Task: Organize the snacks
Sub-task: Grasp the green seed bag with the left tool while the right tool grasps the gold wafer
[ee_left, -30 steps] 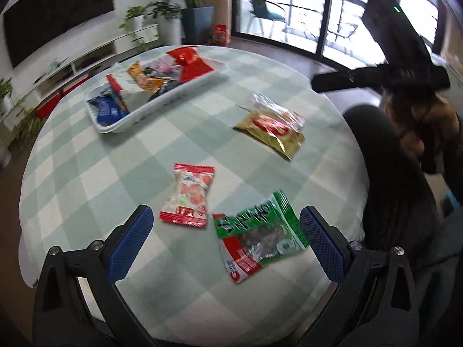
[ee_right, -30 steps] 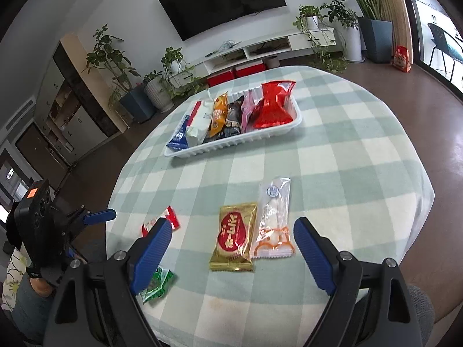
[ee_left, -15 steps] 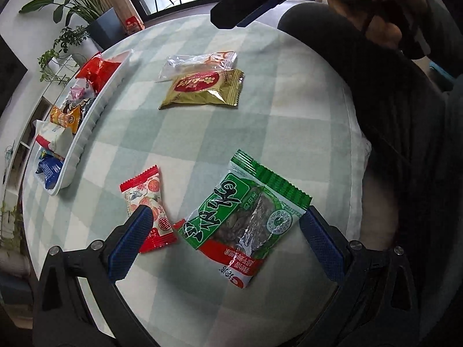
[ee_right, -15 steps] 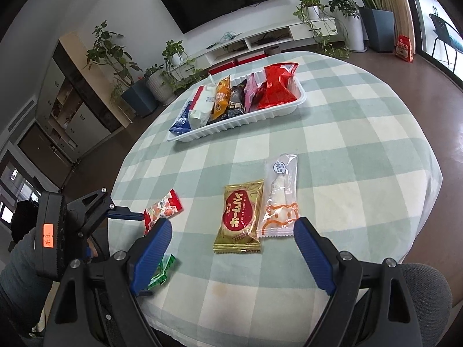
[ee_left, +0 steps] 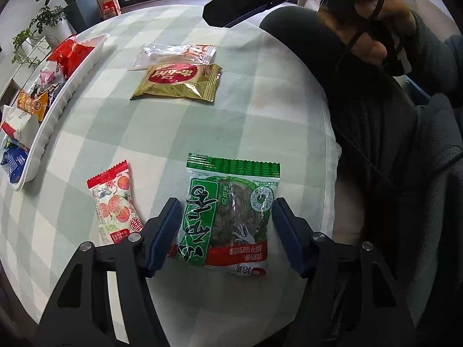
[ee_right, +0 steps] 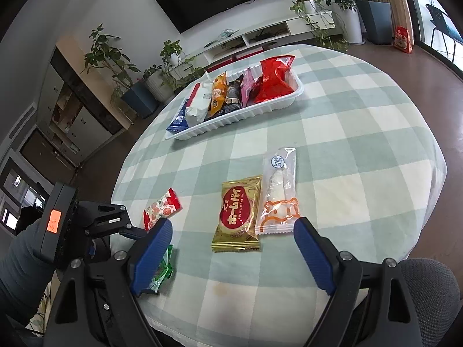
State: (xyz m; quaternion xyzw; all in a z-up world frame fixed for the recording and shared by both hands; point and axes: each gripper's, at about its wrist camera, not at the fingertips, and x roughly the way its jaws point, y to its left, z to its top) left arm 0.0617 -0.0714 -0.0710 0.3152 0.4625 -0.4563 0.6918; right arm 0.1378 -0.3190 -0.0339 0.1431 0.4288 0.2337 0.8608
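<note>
A green snack packet point(ee_left: 228, 211) lies flat near the table's front edge. My left gripper point(ee_left: 226, 202) points down over it. Its jaws are closing, one blue pad on each side of the packet, close to its edges but not visibly pressing. A red-and-white candy packet point(ee_left: 115, 202) lies just left of it. My right gripper point(ee_right: 233, 222) hangs open above a gold packet point(ee_right: 237, 214) and a clear packet point(ee_right: 279, 193), holding nothing. A white tray point(ee_right: 240, 115) at the far side holds several snacks.
The round table wears a green-and-white checked cloth point(ee_right: 361, 133). A person's hand and dark sleeve point(ee_left: 376, 43) hold the right gripper near the table's edge. Potted plants and a low TV shelf stand beyond the table.
My left gripper has come down and rolled until the green packet sits squarely between its fingers, and its jaws have narrowed around it. The right gripper has stayed in place.
</note>
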